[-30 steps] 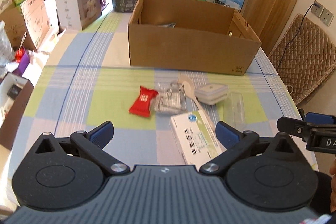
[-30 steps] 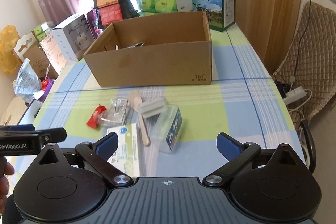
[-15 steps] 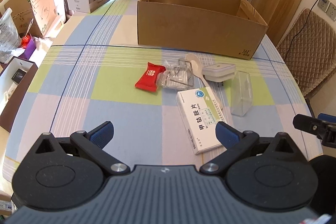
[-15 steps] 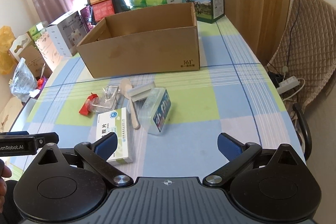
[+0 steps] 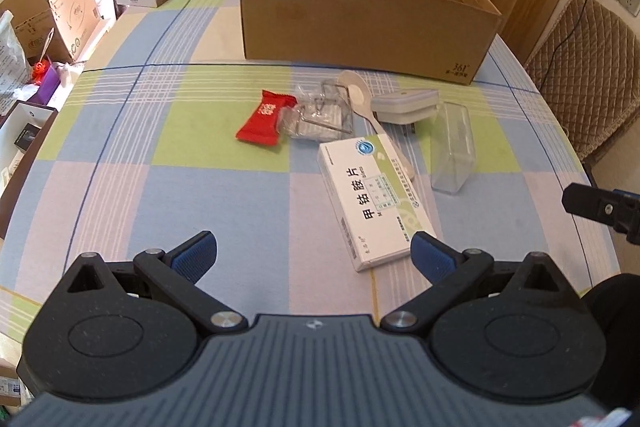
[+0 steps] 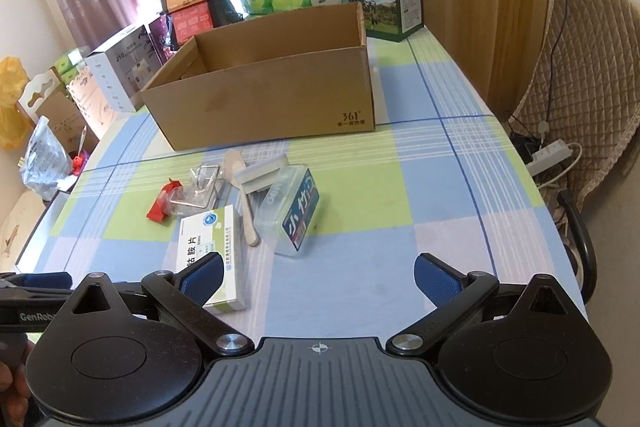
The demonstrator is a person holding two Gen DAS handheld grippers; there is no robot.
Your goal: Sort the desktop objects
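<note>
Both the left hand-held gripper and the right hand-held gripper hover with blue ribbed pads spread wide and nothing between them, above the near edge of the checked blue, green and lilac tabletop. Ahead lies a flat white-and-green cardboard medicine box, its long axis running from near-right to far-left, beside a pale plastic spoon with its bowl pointing toward the open brown corrugated carton. Around them lie a glossy red candy wrapper, a crinkled clear packet holding wire clips, a white plug adapter and a clear rectangular plastic case lying lengthwise toward the carton.
</note>
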